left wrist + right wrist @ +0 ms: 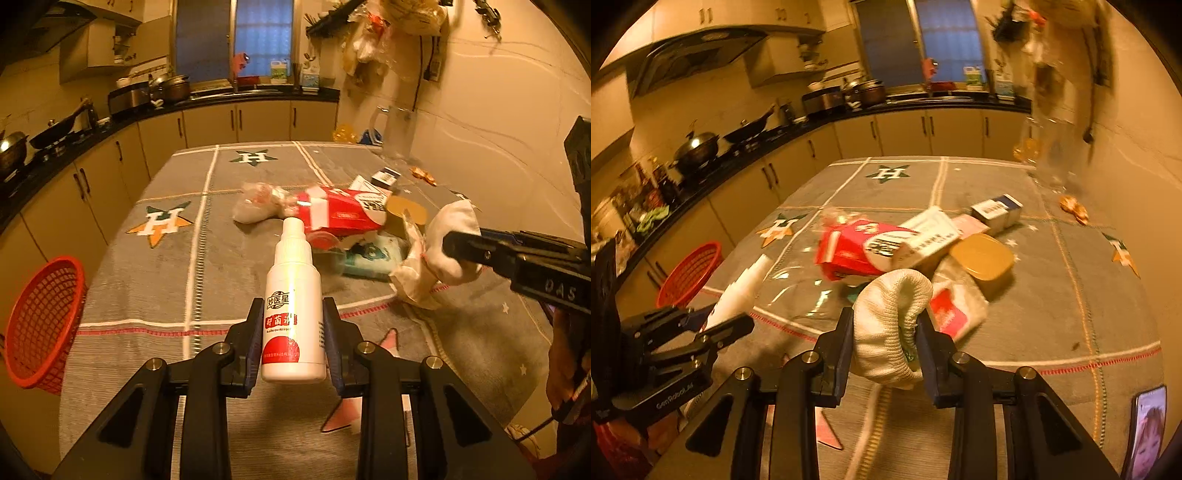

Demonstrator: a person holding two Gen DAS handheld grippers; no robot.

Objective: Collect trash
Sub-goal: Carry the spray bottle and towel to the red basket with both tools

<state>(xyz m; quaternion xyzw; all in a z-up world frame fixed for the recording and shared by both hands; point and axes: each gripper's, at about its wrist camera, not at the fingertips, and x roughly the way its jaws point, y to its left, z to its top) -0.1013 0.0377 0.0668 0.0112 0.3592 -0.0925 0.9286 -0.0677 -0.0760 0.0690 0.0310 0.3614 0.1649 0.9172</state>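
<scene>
The left gripper point(291, 332) pinches a white spray bottle point(293, 295); the right gripper point(884, 343) clamps a white sock point(890, 325). Beyond, a red carton point(340, 214) and boxes point(995, 210) remain on the table point(147, 288); the red basket point(42, 321) awaits.

One spray bottle point(293, 306), one red basket point(42, 321)

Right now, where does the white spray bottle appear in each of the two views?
Left wrist view: the white spray bottle stands at lower centre, clamped in the left tool.
Right wrist view: the bottle is at lower left, blurred, in that same tool.
Shared landmark: the red basket beside the table.
</scene>
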